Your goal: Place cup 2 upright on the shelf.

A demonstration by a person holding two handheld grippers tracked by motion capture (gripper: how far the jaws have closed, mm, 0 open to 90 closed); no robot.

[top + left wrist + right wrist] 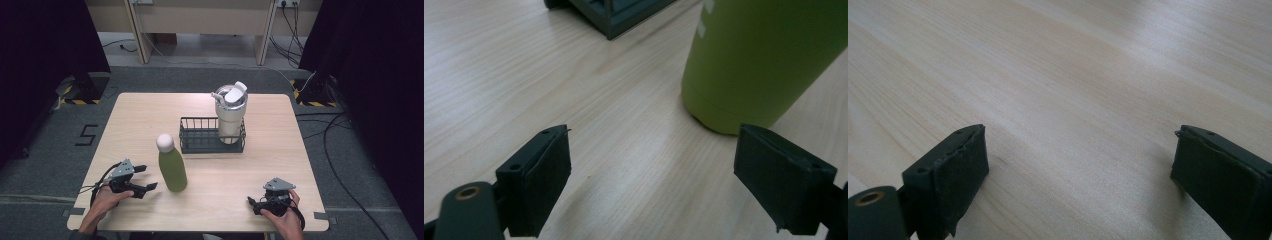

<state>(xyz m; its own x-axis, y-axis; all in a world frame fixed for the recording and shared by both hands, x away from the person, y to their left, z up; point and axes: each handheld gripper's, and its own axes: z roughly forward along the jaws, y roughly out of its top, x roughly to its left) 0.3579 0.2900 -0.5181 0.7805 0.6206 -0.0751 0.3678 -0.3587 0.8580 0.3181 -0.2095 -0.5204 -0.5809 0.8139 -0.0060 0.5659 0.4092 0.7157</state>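
A green bottle [172,167] with a white cap stands upright on the wooden table [150,115], left of centre. My left gripper [149,177] lies low on the table just left of the bottle, pointing at it. In the left gripper view its jaws [651,140] stand apart with bare wood between them, and the bottle's base [764,60] is just beyond the right jaw, untouched. My right gripper [251,205] rests near the table's front right edge. Its jaws [1078,135] are open over bare wood.
A dark wire basket [200,120] sits at the table's middle, behind the bottle, with a white lidded tumbler [230,115] standing in its right end. The basket's corner [614,15] shows in the left gripper view. Cables and table legs lie on the floor beyond.
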